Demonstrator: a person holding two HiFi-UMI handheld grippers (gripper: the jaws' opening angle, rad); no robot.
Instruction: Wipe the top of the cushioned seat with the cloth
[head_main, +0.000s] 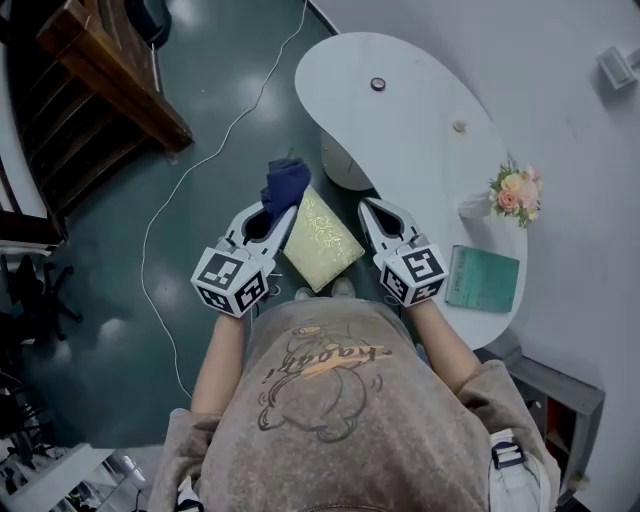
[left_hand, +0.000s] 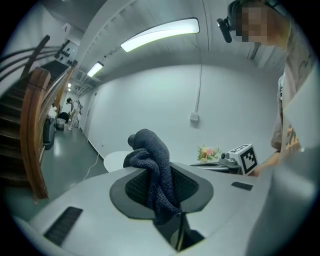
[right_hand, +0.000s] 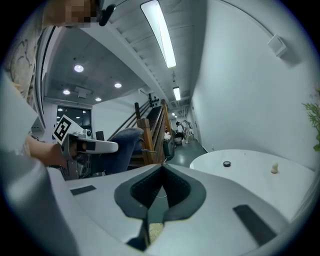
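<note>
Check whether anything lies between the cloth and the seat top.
Nothing visible does. The left gripper is shut on the cloth, right by the seat, whose top is bare. The right gripper, shut and empty, is off to the seat's right.

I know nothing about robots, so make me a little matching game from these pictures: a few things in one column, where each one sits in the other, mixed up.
Things:
1. cloth
2. cushioned seat
3. green book
4. flower bunch

Places:
A. flat on the white table, beside the right gripper
B. clamped in the fingers of the left gripper
C. down below, between the two grippers
D. on the table's edge, by the wall

Pairs: 1-B, 2-C, 3-A, 4-D
</note>
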